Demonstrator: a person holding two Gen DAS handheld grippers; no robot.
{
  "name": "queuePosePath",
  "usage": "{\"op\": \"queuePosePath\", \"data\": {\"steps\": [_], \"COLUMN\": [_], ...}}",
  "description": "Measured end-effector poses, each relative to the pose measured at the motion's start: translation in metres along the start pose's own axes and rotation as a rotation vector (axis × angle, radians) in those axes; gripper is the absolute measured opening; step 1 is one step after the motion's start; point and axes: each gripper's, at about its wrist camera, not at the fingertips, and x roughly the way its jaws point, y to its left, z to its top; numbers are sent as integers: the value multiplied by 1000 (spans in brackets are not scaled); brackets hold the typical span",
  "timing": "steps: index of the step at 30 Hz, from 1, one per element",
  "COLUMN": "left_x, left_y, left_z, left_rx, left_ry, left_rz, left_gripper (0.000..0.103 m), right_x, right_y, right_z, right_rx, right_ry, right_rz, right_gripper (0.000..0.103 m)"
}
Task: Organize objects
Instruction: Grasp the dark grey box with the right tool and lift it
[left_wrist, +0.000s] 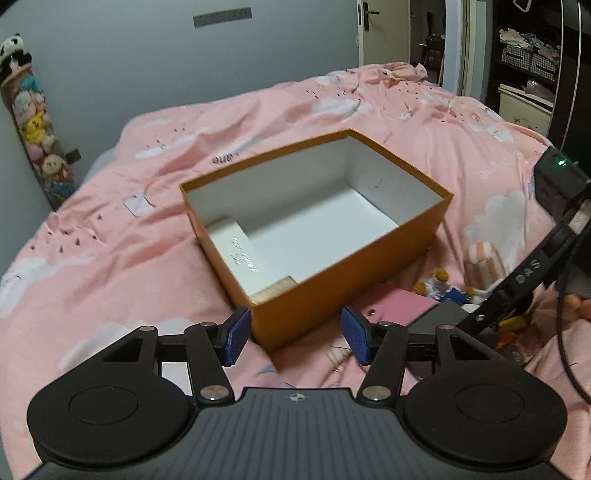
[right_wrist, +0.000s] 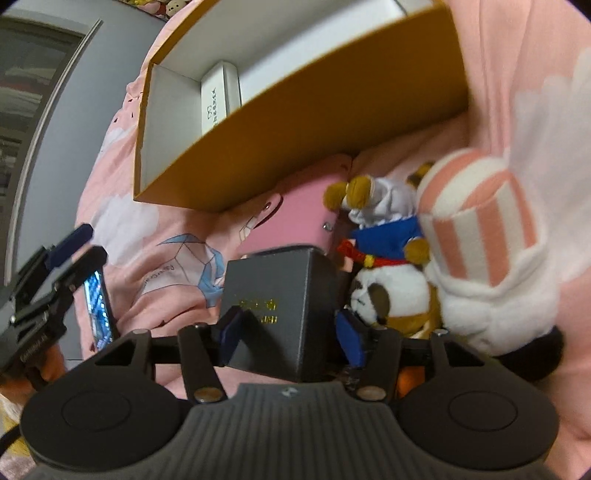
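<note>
black box (right_wrist: 273, 306) sits between right gripper (right_wrist: 291, 334) fingers, parted around it; left gripper (left_wrist: 295, 338) fingers open, empty.

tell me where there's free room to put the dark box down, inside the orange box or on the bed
Most of the orange box floor is bare, between the white case at one end and the far wall. The pink duvet on its other side is bare too. Crowded: beside its long wall, where the dark box, pink case and plush toys pile up.
</note>
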Motion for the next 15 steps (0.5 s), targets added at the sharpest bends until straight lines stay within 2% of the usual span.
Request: {"op": "queuePosePath", "data": {"steps": [5,9,15], "left_x": [7,14,24], "left_y": [-7,-13,-21], "left_z": [1,1,3], "left_rx": [-51,-96,-169], "left_ry": [33,73,121], "left_rz": [-57,-91,-166], "left_gripper": [66,66,65], "right_x": [11,4,-15], "right_y": [-6,-4,7], "right_z": [2,2,-2], "right_rx": [39,23,-55], "right_ry": [25,2,-38], "right_rz": [44,54,39], "right_gripper": [60,48,42]}}
